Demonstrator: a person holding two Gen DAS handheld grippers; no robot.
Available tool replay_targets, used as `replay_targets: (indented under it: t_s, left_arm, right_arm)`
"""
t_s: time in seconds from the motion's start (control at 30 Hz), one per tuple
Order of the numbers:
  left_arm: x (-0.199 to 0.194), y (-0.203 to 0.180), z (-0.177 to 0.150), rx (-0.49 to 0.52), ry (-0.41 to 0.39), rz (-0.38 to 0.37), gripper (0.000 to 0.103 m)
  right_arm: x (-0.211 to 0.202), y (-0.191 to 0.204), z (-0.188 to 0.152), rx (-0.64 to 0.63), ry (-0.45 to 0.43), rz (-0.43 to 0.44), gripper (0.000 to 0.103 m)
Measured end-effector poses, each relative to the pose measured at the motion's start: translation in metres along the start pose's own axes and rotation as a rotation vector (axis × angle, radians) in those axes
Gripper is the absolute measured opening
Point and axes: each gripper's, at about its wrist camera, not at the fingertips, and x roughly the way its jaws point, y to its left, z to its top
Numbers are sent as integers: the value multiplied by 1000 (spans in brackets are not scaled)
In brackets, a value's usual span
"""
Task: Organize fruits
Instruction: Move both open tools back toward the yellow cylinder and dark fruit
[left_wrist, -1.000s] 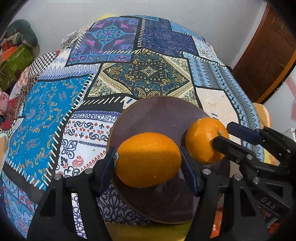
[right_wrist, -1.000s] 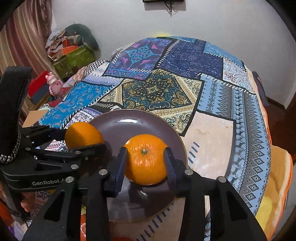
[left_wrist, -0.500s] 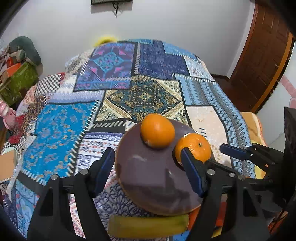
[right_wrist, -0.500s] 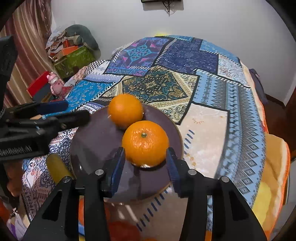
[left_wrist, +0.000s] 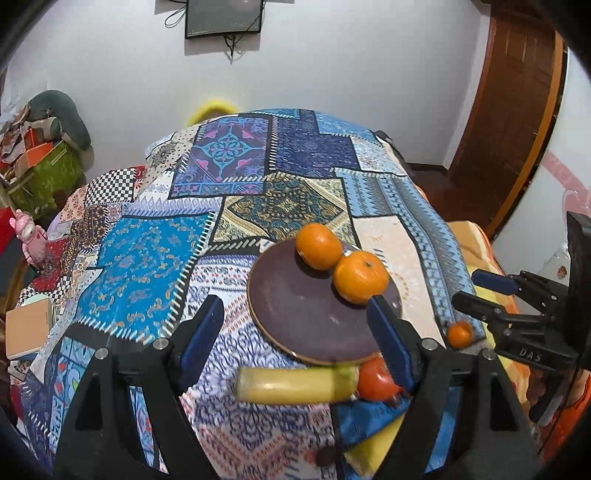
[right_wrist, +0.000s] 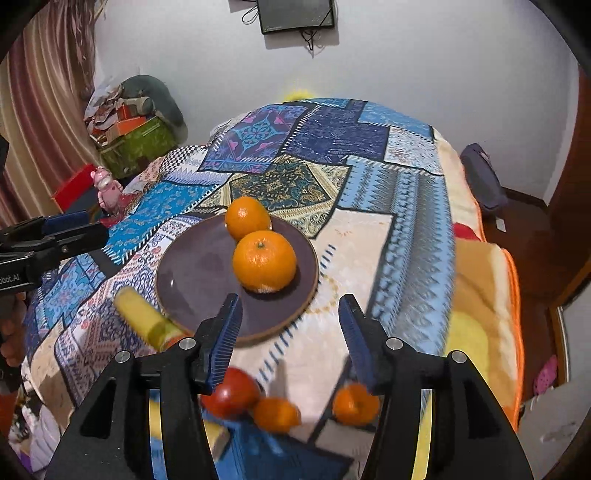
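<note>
Two oranges lie side by side on a dark purple plate (left_wrist: 295, 314) (right_wrist: 192, 273): a far orange (left_wrist: 318, 245) (right_wrist: 247, 218) and a near orange (left_wrist: 360, 275) (right_wrist: 264, 260). My left gripper (left_wrist: 295, 339) is open and empty, pulled back from the plate. My right gripper (right_wrist: 290, 332) is open and empty, also back from the plate. A yellow banana (left_wrist: 295, 384) (right_wrist: 142, 314), a red apple (left_wrist: 375, 380) (right_wrist: 232, 393) and two small oranges (right_wrist: 275, 413) (right_wrist: 352, 404) lie on the cloth in front of the plate.
A patchwork cloth (left_wrist: 147, 258) covers the bed-like surface. The right gripper shows at the right of the left wrist view (left_wrist: 480, 295). Boxes and clutter (right_wrist: 136, 136) stand at the far left, a wooden door (left_wrist: 509, 110) at the right.
Both grippers have let go of their oranges onto the plate, opened, and drawn back and up. The banana, apple and small oranges have come into view.
</note>
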Motion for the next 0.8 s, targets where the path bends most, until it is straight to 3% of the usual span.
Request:
replay_targets:
  t_s: [0.23,0.6,0.8]
  left_arm:
    - [-9,-17,-26,13,33,-31,80]
    - [17,-50,-68,39,159,-110,80]
    - [25,-54,-88,44,200,-108,80]
  right_arm:
    - [-15,3,-28,-1,12,-6,56]
    - [-8,10,-58,9,72,32,56]
    - [-4,20,-73,18,100,80,56]
